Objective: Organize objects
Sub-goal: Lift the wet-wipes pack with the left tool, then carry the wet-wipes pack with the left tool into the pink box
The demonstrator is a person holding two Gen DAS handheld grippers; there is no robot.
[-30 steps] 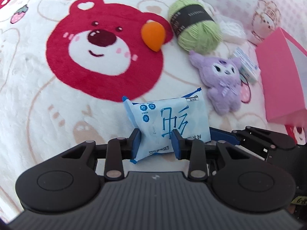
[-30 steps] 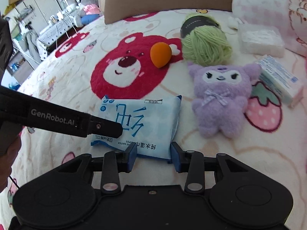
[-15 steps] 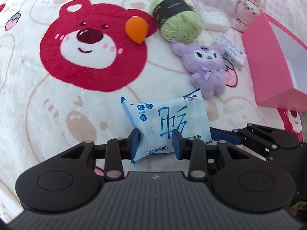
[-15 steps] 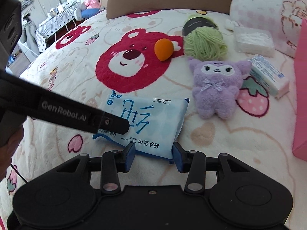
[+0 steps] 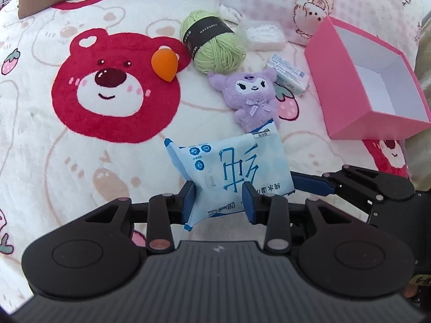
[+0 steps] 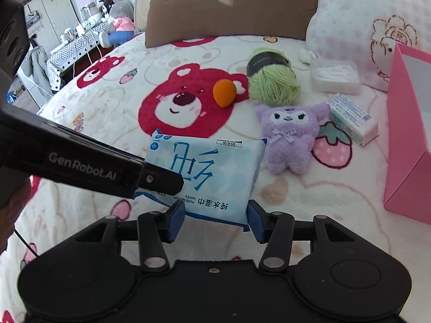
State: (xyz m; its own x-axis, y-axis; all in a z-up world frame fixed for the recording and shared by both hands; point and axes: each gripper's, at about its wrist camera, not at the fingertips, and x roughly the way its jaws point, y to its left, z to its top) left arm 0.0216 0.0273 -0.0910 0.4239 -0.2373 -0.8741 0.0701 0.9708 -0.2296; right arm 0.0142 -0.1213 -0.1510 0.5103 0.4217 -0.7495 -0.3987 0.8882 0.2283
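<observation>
A blue pack of wet wipes (image 5: 229, 172) is held up above the bed. My left gripper (image 5: 218, 202) is shut on its near edge. My right gripper (image 6: 215, 215) is shut on another edge of the same pack (image 6: 212, 172); its arm shows at the right of the left wrist view (image 5: 363, 185). An open pink box (image 5: 369, 80) stands on the bed at the right, empty inside, and it also shows in the right wrist view (image 6: 406, 134).
On the bear-print blanket lie an orange sponge (image 5: 163, 63), green yarn ball (image 5: 212, 43), purple plush (image 5: 253, 94), small soap pack (image 5: 289, 74) and clear cotton-swab box (image 5: 264, 35). A pink pillow (image 5: 309, 2) and brown cushion (image 6: 229, 2) are behind.
Both grippers have lifted the wipes pack higher off the blanket and drawn back. More of the bed and the pink box have come into view.
</observation>
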